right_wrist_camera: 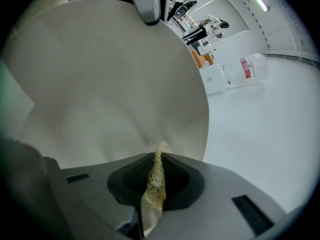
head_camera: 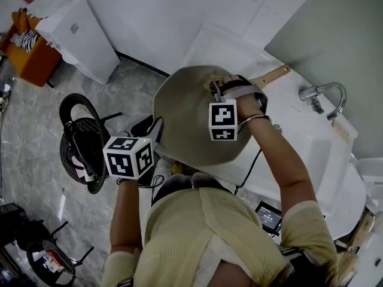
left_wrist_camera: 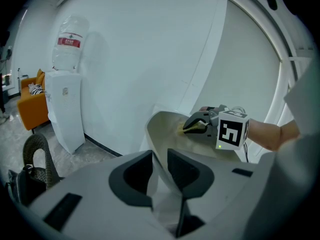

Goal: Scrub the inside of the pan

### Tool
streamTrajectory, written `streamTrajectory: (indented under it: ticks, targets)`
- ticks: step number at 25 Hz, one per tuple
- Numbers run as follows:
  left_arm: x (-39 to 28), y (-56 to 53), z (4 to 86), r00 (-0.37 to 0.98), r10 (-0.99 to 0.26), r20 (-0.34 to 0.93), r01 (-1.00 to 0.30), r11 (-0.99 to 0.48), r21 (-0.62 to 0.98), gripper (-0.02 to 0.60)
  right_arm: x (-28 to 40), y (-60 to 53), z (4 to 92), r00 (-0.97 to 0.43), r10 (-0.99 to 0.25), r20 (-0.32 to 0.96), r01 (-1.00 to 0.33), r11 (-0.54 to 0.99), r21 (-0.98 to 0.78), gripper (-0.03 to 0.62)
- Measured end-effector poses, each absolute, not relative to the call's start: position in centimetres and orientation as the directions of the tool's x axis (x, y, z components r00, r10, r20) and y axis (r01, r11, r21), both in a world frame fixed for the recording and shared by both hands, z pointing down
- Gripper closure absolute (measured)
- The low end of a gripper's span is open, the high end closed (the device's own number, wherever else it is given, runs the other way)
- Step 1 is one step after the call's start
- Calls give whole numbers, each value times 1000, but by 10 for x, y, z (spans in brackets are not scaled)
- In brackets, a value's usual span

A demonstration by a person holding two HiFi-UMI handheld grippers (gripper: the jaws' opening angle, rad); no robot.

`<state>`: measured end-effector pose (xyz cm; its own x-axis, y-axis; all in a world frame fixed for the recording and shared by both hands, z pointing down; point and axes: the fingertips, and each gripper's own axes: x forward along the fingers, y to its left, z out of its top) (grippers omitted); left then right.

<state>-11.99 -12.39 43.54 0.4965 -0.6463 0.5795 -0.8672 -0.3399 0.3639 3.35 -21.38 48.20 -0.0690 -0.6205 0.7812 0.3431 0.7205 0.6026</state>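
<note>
Here, over grey stone floor (head_camera: 125, 91), the left gripper (head_camera: 155, 135) has its jaws clamped on the near left rim of the pan (head_camera: 185, 124). The pan is wide and round with a dull cream inside, and is held tilted in the air. At its far side the right gripper (head_camera: 218, 88) pinches a yellowish scrub pad (right_wrist_camera: 154, 179) tight against that inside. Further right is a white counter (head_camera: 311, 154) with a metal tap (head_camera: 326, 94).
</note>
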Motion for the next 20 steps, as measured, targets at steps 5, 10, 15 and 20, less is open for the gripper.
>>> streamTrajectory:
  ticks: [5,10,15,20]
  targets:
    - [-119,-124,435,494,-647,580,-868,-339,362,440,24,-218,478,-109,-638,763,333,699,632,540]
    - [-120,-124,435,495,-649,578,-868,-337,365,440,12,-220,474,-152,-649,745,331,677,657,540]
    - [-120,-124,436,495,-646,581,-868,-336,366,440,-2,-220,471,-205,-654,729,335,653,680,540]
    - [-120,-125,435,491,-648,583,-870,-336,360,440,-13,-219,468,-245,-649,720,322,646,692,540]
